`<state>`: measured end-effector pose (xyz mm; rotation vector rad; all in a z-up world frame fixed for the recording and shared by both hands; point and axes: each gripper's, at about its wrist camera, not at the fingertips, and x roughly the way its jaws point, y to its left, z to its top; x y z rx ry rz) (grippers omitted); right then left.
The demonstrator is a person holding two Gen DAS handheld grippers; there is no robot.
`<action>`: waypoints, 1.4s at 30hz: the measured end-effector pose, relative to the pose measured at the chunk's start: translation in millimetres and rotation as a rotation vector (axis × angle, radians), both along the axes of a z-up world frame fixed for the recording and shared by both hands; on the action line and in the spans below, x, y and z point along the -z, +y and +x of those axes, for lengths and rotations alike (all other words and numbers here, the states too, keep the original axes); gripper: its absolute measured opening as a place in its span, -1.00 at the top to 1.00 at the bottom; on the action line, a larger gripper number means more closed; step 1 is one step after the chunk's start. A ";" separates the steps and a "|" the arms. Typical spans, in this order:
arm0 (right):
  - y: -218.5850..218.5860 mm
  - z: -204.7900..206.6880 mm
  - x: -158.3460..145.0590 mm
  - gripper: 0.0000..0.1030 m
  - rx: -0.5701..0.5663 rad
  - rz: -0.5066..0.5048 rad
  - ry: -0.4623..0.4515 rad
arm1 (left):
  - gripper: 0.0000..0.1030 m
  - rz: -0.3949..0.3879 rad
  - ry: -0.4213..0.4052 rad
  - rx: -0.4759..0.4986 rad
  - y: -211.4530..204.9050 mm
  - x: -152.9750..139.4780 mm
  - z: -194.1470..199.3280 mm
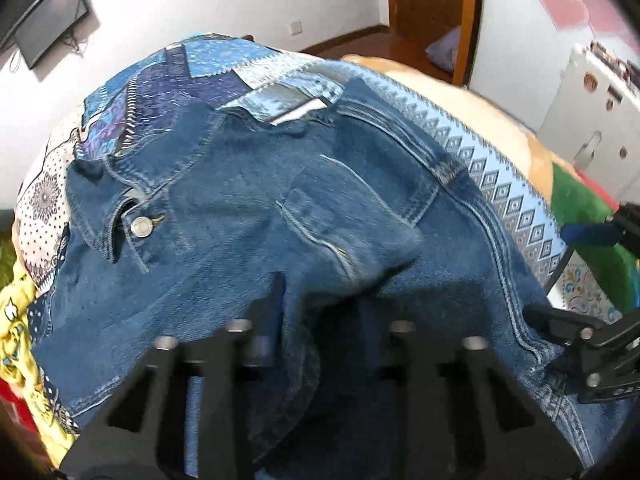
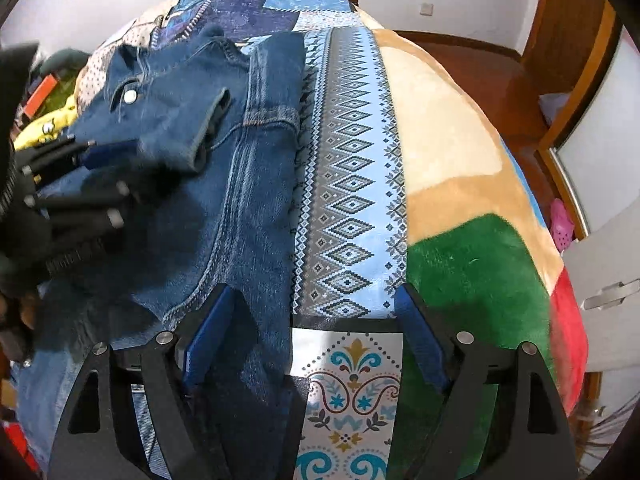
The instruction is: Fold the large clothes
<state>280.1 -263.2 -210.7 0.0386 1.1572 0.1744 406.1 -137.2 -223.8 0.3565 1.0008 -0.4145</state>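
Note:
A dark blue denim jacket lies spread on a patterned bedspread, collar and a metal button at the left. My left gripper sits low over the jacket's lower part, and a fold of denim, apparently a sleeve, drapes over its fingers and hides the tips. In the right wrist view the jacket fills the left half. My right gripper is open, blue pads wide apart, over the jacket's right edge and the bedspread. The left gripper shows at the left, under a denim cuff.
The bed also carries a tan, green and red plush blanket on the right. Yellow clothing lies at the left edge. A wooden floor, a door frame and white cabinets lie beyond the bed. A wall-mounted screen is at the upper left.

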 end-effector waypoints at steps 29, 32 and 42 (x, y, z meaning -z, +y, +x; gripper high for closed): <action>51.5 10.9 -9.9 -0.56 -0.079 0.025 0.042 | 0.76 -0.362 0.036 -0.611 308.6 1.2 -88.4; 48.3 7.1 -12.1 -0.56 -0.058 0.026 0.044 | 0.68 -0.347 0.074 -0.643 312.6 20.1 -95.3; 40.2 -21.5 -31.5 -0.56 -0.051 0.042 0.025 | -0.16 -0.203 0.022 -0.711 327.5 1.3 -130.1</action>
